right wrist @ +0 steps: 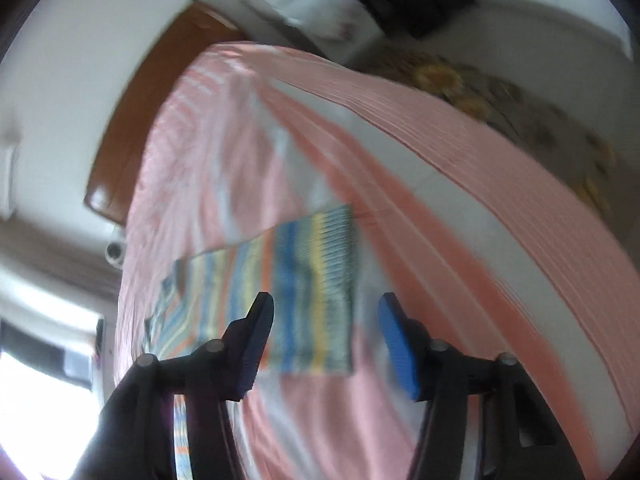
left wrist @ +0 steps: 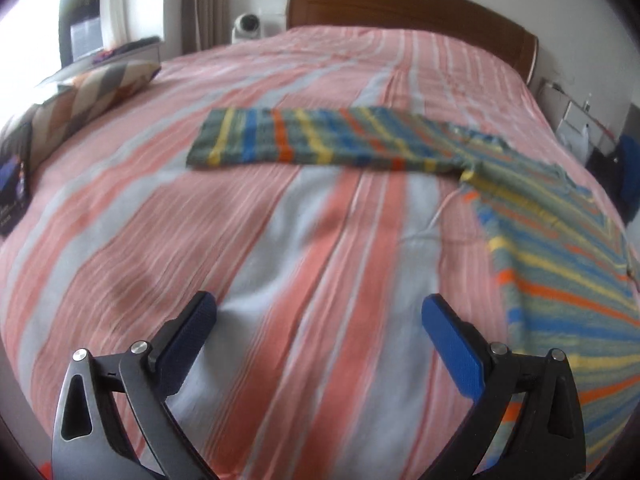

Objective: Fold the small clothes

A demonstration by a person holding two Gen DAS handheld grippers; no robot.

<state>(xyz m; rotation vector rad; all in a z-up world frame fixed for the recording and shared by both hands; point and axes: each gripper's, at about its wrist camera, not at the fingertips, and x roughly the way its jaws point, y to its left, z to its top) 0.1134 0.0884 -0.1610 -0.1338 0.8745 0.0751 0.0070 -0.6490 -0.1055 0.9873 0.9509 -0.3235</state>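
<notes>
A small striped garment in grey-green with yellow, blue and orange bands lies on the bed. One part is folded into a flat strip across the middle; another part spreads toward the right edge. My left gripper is open and empty above the bedspread, near the front. In the right wrist view the garment lies just beyond my right gripper, which is open and empty above it. That view is blurred.
The bed has a pink and pale blue striped cover and a brown wooden headboard. A patterned pillow lies at the left edge. A white camera stands behind the bed. Clutter sits at the right.
</notes>
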